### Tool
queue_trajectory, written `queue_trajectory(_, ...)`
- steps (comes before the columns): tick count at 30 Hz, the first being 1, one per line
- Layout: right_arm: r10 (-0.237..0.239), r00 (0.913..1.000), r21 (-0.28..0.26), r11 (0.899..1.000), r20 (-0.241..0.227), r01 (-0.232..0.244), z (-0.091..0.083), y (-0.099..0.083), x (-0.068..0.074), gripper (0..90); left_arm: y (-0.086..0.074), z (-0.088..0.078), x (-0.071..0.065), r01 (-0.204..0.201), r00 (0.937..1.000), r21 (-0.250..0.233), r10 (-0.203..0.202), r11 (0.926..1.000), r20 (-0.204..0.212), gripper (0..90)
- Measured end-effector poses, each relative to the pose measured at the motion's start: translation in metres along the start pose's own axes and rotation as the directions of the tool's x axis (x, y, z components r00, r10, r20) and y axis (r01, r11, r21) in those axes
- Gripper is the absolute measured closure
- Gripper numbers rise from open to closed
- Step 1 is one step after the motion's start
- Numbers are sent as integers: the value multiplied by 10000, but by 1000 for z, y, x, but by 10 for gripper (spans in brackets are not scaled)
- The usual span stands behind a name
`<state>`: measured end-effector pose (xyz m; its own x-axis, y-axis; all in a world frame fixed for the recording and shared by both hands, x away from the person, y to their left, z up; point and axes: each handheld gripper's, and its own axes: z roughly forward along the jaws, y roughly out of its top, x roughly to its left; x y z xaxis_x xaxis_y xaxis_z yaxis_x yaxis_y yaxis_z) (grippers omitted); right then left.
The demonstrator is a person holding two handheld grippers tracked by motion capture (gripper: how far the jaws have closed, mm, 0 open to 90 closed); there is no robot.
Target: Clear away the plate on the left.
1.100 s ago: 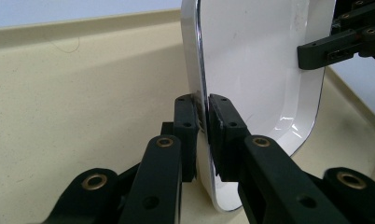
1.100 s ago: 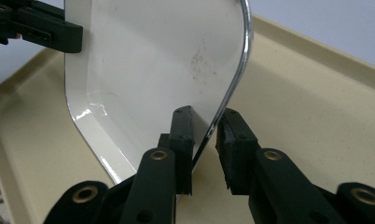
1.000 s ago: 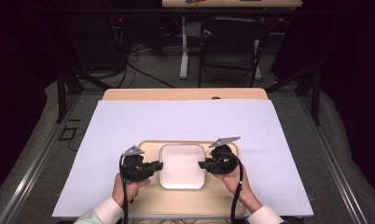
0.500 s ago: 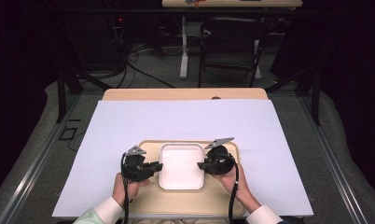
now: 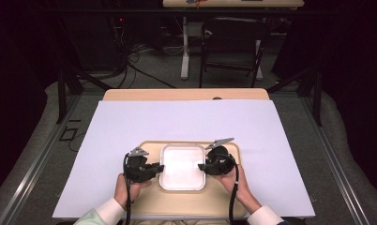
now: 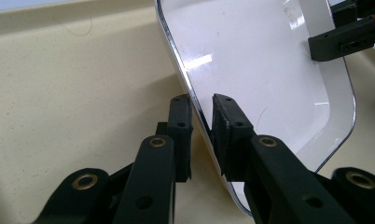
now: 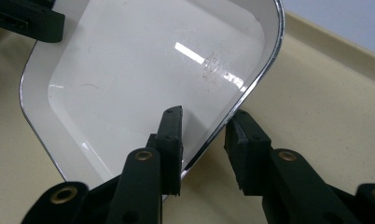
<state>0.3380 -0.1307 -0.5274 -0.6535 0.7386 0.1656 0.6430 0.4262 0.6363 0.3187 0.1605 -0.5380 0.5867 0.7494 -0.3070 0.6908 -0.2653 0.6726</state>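
Observation:
A white square dish (image 5: 182, 166) with a shiny rim lies on a beige tray (image 5: 224, 201) near the table's front edge. My left gripper (image 5: 158, 167) is at the dish's left rim. In the left gripper view its jaws (image 6: 202, 105) stand one on each side of the rim of the dish (image 6: 260, 60), closed tight on it. My right gripper (image 5: 201, 166) is at the right rim. In the right gripper view it (image 7: 206, 116) straddles the edge of the dish (image 7: 143, 70) with a wider gap, one jaw inside and one outside.
The tray sits on a large white sheet (image 5: 177, 122) that covers the wooden table (image 5: 186, 94). Beyond the table's far edge stand a dark chair (image 5: 231, 42) and table legs on the floor, with cables at the back left.
Both grippers have edged slightly inward onto the dish's rims. The dish itself stays in place on the tray.

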Motion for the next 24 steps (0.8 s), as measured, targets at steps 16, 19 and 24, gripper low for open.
queue_trajectory(16,-183,9984,341,9993,534,164,7,0,-2,659,-1,6,2,75,10000,314,-73,9995,-41,758)
queue_trajectory(19,-135,9981,374,9992,596,112,8,0,-2,665,-1,7,2,62,10000,361,-60,9993,-53,751)
queue_trajectory(24,-176,9979,406,9991,631,151,9,1,-5,665,0,10,2,57,9999,416,-53,9991,-94,744)
